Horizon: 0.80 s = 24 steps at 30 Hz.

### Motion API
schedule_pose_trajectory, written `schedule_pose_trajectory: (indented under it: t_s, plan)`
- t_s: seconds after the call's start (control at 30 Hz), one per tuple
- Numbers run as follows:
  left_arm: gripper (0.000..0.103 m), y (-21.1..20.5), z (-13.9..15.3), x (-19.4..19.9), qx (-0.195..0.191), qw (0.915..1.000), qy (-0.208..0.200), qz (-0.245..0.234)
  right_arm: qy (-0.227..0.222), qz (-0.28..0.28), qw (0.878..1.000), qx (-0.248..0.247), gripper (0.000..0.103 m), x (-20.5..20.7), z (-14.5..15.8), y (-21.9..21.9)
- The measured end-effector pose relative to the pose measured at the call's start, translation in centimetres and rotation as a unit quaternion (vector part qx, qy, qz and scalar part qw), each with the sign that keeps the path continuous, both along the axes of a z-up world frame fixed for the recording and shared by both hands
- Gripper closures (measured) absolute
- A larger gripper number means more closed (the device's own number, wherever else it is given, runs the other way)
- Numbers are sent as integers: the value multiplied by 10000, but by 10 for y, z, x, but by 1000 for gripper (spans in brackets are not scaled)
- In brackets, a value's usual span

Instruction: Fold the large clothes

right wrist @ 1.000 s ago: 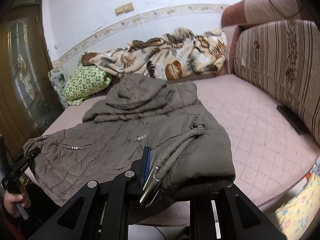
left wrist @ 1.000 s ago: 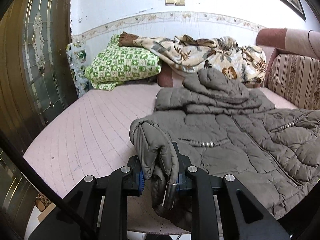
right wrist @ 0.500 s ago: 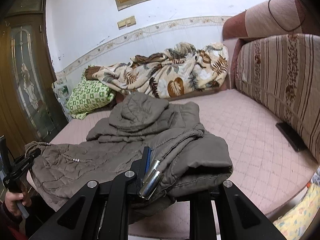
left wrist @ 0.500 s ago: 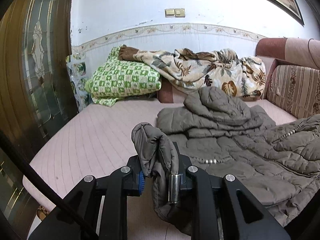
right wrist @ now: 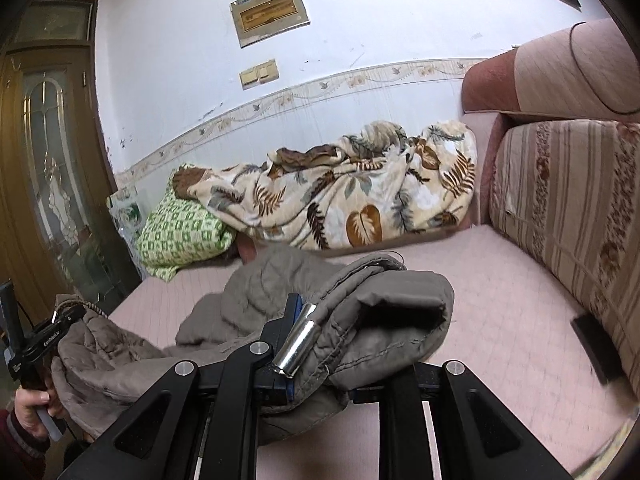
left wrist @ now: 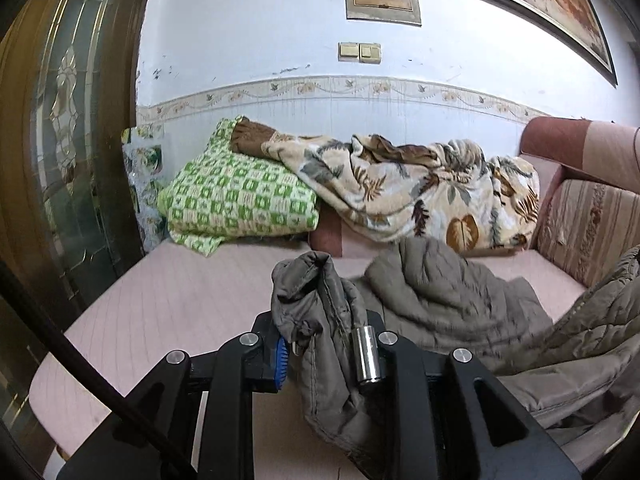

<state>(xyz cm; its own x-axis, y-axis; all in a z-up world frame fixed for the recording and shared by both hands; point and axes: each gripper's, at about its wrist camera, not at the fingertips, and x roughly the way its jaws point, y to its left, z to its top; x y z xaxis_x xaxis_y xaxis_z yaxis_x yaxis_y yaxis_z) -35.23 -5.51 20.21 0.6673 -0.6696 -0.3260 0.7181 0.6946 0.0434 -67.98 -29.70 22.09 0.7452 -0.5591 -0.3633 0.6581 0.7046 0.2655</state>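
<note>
A grey-brown quilted jacket (left wrist: 460,304) hangs between my two grippers above the pink bed (left wrist: 168,304). My left gripper (left wrist: 328,360) is shut on a bunched bottom corner of the jacket, with a metal cord end (left wrist: 368,356) beside it. My right gripper (right wrist: 344,344) is shut on the other bottom corner of the jacket (right wrist: 384,320), with another metal cord end (right wrist: 296,344) showing. The hood end (right wrist: 264,280) still rests on the bed. The left gripper also shows in the right wrist view (right wrist: 36,344), holding the jacket's far corner.
A green checked pillow (left wrist: 236,200) and a leaf-print blanket (left wrist: 408,188) lie at the bed's head against the wall. A striped sofa back (right wrist: 568,208) runs along the right side. A dark flat object (right wrist: 596,344) lies by it. A glass-panelled door (left wrist: 68,160) stands on the left.
Both grippers have lifted the jacket's bottom edge up off the bed and tilted upward. The jacket now hangs from them, with only its hood end on the bed.
</note>
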Motion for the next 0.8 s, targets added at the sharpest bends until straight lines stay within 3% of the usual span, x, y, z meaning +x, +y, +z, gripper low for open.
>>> schedule_pose_trajectory:
  t_s: [0.13, 0.4, 0.47, 0.53, 0.57, 0.7, 0.8]
  plan:
    - [78, -40, 16, 30, -9, 10000, -19, 11, -46, 5, 10000, 49, 85, 26, 14, -37]
    - [75, -129, 12, 116, 59, 9980, 585, 215, 43, -49, 9989, 458, 85, 99, 11, -131]
    - [73, -153, 5, 137, 125, 9969, 699, 333, 138, -88, 9982, 570, 85, 119, 4, -155]
    - [63, -176, -3, 155, 233, 9960, 717, 482, 280, -141, 9970, 704, 85, 140, -8, -181]
    - [62, -185, -7, 163, 286, 9956, 694, 556, 324, -172, 9963, 783, 85, 146, -13, -191]
    - [49, -208, -19, 193, 472, 9939, 623, 775, 557, -370, 9898, 1254, 84, 175, -53, -241]
    - [46, -218, -25, 211, 650, 9917, 720, 848, 692, -462, 9832, 1624, 84, 187, -85, -271]
